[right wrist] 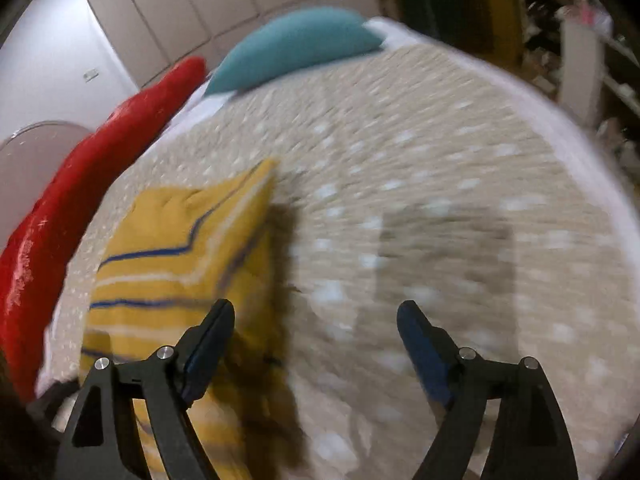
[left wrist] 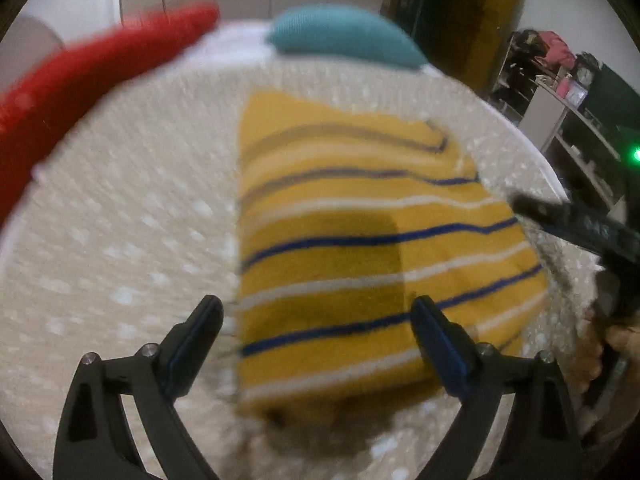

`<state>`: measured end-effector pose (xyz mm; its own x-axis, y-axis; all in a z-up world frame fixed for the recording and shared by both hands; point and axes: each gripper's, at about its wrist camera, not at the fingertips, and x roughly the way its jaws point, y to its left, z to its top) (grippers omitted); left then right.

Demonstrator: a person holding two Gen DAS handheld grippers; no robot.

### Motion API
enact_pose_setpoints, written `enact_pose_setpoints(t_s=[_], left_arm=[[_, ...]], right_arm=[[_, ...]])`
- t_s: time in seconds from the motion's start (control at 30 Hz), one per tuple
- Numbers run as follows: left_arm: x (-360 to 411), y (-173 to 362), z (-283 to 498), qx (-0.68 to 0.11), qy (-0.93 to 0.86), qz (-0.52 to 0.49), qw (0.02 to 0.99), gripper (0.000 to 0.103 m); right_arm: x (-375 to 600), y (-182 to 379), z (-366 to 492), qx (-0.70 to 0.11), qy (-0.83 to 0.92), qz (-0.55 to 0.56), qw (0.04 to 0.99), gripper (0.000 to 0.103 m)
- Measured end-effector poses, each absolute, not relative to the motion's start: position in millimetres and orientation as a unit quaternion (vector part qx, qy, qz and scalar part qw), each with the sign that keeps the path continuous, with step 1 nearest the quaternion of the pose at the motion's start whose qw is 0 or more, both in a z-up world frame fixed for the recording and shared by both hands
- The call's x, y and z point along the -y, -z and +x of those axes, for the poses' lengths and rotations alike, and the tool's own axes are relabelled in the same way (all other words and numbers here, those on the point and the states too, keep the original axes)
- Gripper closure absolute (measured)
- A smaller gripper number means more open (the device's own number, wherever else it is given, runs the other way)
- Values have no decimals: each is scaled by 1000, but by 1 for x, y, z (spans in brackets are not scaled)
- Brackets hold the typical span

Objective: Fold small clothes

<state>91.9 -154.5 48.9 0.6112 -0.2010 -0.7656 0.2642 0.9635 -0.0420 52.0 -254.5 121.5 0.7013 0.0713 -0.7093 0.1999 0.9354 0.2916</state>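
Honestly the risk is sloppy aim: both views are smeared, and both tongs are spread wide holding nothing. The striped yellow garment (left wrist: 360, 248) lies flat on the dotted bedspread (left wrist: 120, 220), straight ahead between the left gripper (left wrist: 318, 320) fingers, and off to the left of the right gripper (right wrist: 316, 322). Pinch carelessly and you'd probably grab bedspread too, or one layer only.

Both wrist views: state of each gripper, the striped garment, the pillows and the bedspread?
left gripper: open, empty, over the garment's near end.
right gripper: open, empty, at the garment's right edge.
yellow striped garment: folded into a flat panel, lying on the bedspread.
beige dotted bedspread: spread flat.
teal pillow: lying at the far end.
red pillow: along the bed's left edge.
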Motion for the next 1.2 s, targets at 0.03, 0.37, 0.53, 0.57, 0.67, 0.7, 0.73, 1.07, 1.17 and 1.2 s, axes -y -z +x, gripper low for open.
enact_pose_setpoints(t_s=[0.03,0.37,0.53,0.57,0.67,0.7,0.73,1.07,1.17,1.2], left_arm=[[152,-56,82,-399,124,46,907,8],[172,-5,81,-494,110,88,858,1],[173,-53,75,-448,132,47,883,4],[176,-60,75,-436,135,52,888,4],[192,-68,94,-428,141,66,890,4],[197,-64,104,-427,135,69,891,4],[205,-54,117,-438,125,75,887,4],[176,-73,72,-386,112,101,910,0],[170,-94,37,-294,89,102,946,0],[169,-98,29,-267,86,96,955,0]], right_arm=[[256,-122,39,-385,52,157,908,14],[261,-80,15,-426,112,83,894,1],[261,-77,7,-415,108,92,899,1],[261,-76,8,-415,110,89,899,1],[256,-76,10,-415,117,79,899,1],[255,-75,10,-415,117,81,899,1],[257,-75,9,-414,115,84,899,1],[268,-88,10,-394,93,108,908,0],[267,-77,30,-435,119,86,888,0],[264,-77,34,-438,125,75,887,0]])
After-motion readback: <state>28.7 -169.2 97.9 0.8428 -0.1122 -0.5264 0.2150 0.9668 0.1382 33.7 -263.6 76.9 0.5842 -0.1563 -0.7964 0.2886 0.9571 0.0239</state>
